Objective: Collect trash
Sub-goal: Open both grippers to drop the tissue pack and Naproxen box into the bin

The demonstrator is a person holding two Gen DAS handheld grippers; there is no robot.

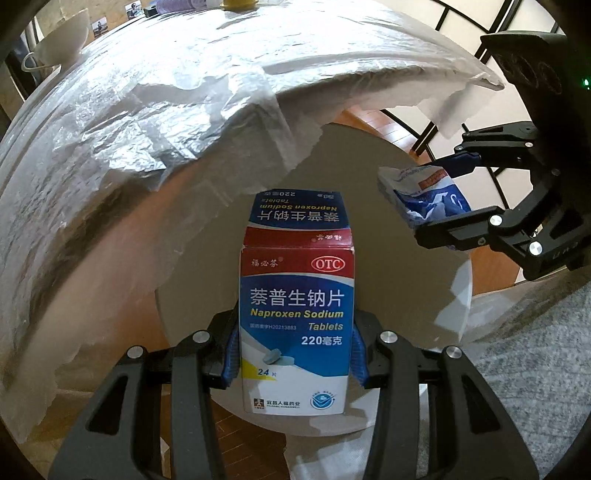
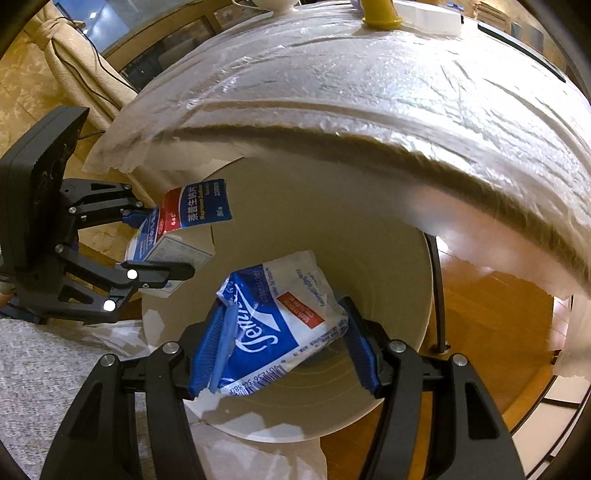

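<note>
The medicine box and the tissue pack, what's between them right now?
Nothing lies between the medicine box and the tissue pack: the left wrist view shows only open air there, with the grey bin interior behind.

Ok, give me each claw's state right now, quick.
Left claw: closed on the Naproxen Sodium tablet box.
Right claw: closed on the blue-and-white tissue pack.

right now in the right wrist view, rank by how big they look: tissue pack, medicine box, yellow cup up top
1. tissue pack, largest, though it sits nearest the camera in the right gripper
2. medicine box, held by the left gripper
3. yellow cup, smallest, cut off by the frame edge and farthest away, so its size is unsure
</note>
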